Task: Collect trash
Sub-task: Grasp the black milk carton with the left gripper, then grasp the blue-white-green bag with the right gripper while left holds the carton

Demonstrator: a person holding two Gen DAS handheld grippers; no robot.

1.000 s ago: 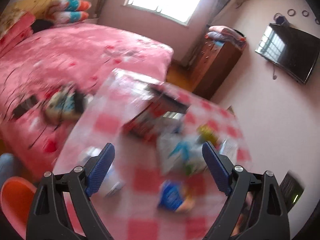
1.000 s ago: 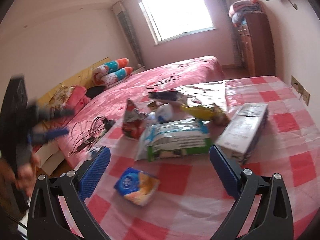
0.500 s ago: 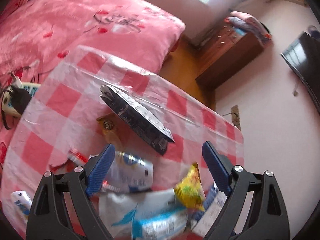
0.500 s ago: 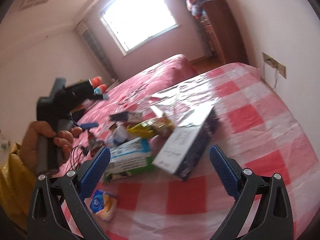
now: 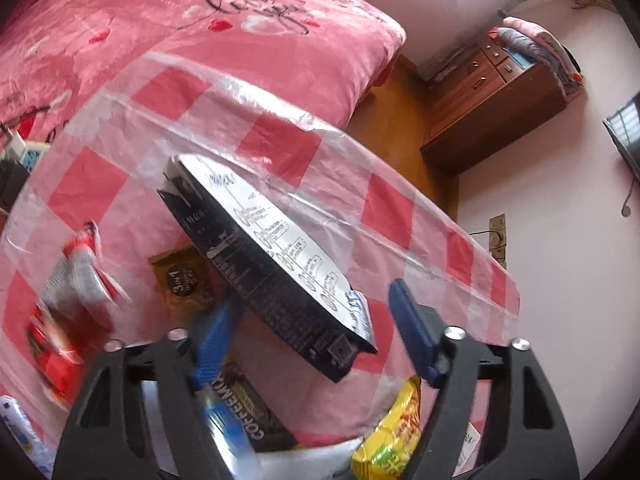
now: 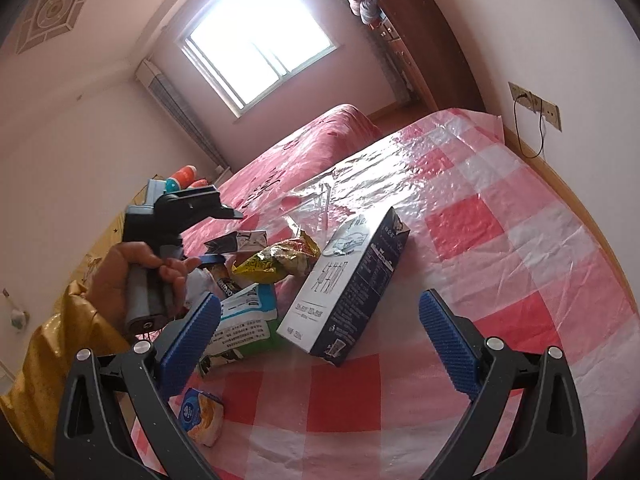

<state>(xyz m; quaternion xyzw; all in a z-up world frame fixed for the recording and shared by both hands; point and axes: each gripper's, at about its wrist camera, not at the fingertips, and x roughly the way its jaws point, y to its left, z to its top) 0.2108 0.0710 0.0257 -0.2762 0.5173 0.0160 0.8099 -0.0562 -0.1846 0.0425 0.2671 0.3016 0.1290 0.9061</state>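
Here, a hand (image 6: 132,276) in a yellow sleeve (image 6: 60,360) is holding the left gripper (image 5: 316,332) over the far left part of the table (image 6: 520,264). Its jaws are closing, and the near end of a dark flat box (image 5: 272,264) is sitting between them; the pads are not pressing it yet. A brown coffee packet (image 5: 182,276) is lying just left of that box, and a blurry red wrapper (image 5: 68,308) is lying further left. In the middle of the table, a green and white bag (image 6: 244,320), a yellow snack bag (image 6: 280,262) and a tall milk carton (image 6: 352,284) are lying close together. A small blue snack pack (image 6: 200,416) is lying near, by itself. The right gripper (image 6: 320,340) is hanging spread wide near the carton, with nothing in it.
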